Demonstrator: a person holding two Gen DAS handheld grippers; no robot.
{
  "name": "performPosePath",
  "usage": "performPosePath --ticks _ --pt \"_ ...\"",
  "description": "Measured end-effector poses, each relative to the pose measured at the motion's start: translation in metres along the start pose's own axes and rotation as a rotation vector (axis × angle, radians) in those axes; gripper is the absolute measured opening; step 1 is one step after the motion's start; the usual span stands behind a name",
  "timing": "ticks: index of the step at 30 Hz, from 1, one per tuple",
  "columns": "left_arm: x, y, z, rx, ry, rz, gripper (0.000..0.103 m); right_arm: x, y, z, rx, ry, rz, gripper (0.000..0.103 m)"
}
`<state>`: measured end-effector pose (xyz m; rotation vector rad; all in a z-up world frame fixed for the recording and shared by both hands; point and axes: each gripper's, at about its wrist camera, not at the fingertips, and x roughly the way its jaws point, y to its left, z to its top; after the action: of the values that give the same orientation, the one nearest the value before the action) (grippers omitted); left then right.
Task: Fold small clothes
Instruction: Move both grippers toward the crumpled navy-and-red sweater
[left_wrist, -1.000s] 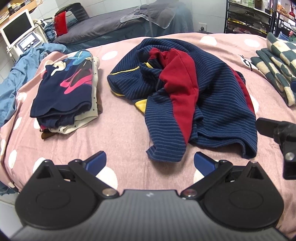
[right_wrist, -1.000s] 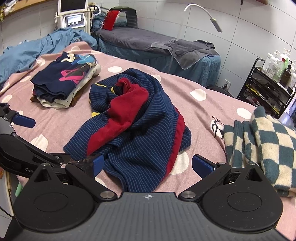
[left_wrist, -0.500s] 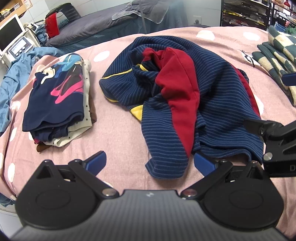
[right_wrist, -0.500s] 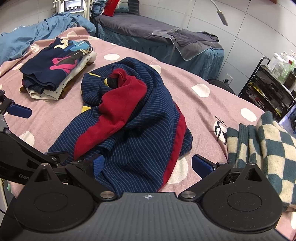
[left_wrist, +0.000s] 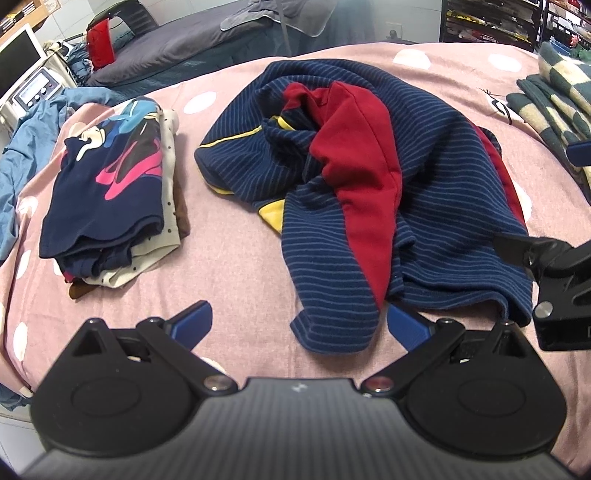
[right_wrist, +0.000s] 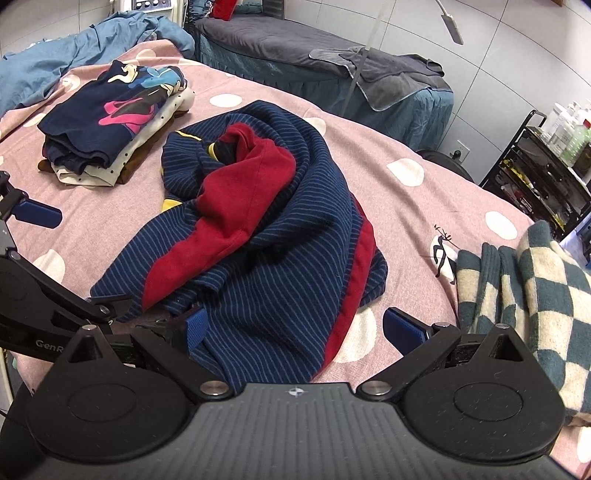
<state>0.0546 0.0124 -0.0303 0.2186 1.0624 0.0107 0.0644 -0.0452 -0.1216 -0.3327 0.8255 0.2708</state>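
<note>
Your left gripper (left_wrist: 297, 325) is spread wide and holds nothing. Its right finger (left_wrist: 406, 326) lies just beside the near hem of the striped navy-and-red garment (left_wrist: 424, 206); its left finger (left_wrist: 194, 319) sits over bare bedspread (left_wrist: 236, 258). Your right gripper (right_wrist: 295, 330) is likewise spread wide and empty. Its left finger (right_wrist: 196, 328) touches, or is partly tucked under, the garment's near edge, though the pictures do not settle which; its right finger (right_wrist: 404, 330) stands clear over a white dot of the spread.

The garment lies crumpled at the middle of the bed: body bunched, a red panel (right_wrist: 236, 199) folded across the top, yellow trim (left_wrist: 273, 214) showing at one edge. No sleeve or hem is laid flat, and no fold has been made in it.

Beyond it, on the far left side, sits a neat stack of folded clothes (left_wrist: 110, 192), a navy printed piece on top with cream dotted and brown layers beneath. On that evidence, several items appear finished.

To the right lies a folded green-and-cream checked blanket (right_wrist: 535, 295), well apart from the garment. A blue sheet (right_wrist: 74, 62) is heaped at the far left edge of the bed.

Judged stage: earlier pieces are stacked, and the striped garment is the only loose small item in view. You have yet to grasp, spread, fold and stack it.
</note>
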Motion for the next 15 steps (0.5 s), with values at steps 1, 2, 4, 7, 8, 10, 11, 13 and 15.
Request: performPosePath --ticks 1,2,4,7,8,10,11,13,15 --pt "-0.0001 -0.0005 -0.0001 0.000 0.001 -0.002 0.103 -0.0001 0.0000 0.0000 -0.001 0.001 0.000 0.103" --pt "0.0000 -0.0004 -0.0001 0.002 0.002 -0.003 0.103 -0.0006 0.0002 -0.0001 -0.001 -0.001 -0.001 0.103" --pt "-0.0002 -0.0013 -0.0007 0.006 0.004 -0.003 0.103 -0.0004 0.0004 0.0000 -0.001 -0.003 -0.002 0.103" --pt "-0.0012 -0.0019 -0.0020 0.009 0.004 -0.005 0.103 -0.0016 0.0007 -0.0006 -0.004 -0.007 0.004 0.103" --pt "-0.0013 -0.0020 -0.0024 0.010 0.005 -0.005 0.103 -0.0022 0.0009 -0.0008 -0.005 -0.009 0.006 0.103" --pt "-0.0016 -0.0019 -0.0036 0.011 0.007 -0.002 0.103 -0.0036 0.0015 -0.0011 -0.005 -0.012 0.007 0.103" --pt "-0.0016 -0.0018 -0.0040 0.011 0.007 -0.002 0.103 -0.0042 0.0017 -0.0012 -0.006 -0.012 0.006 0.103" --pt "-0.0021 -0.0018 -0.0046 0.010 0.009 -0.002 0.103 -0.0047 0.0017 -0.0017 -0.006 -0.013 0.006 0.103" --pt "-0.0026 -0.0019 -0.0051 0.009 0.010 -0.002 0.103 -0.0052 0.0018 -0.0020 -0.005 -0.012 0.006 0.103"
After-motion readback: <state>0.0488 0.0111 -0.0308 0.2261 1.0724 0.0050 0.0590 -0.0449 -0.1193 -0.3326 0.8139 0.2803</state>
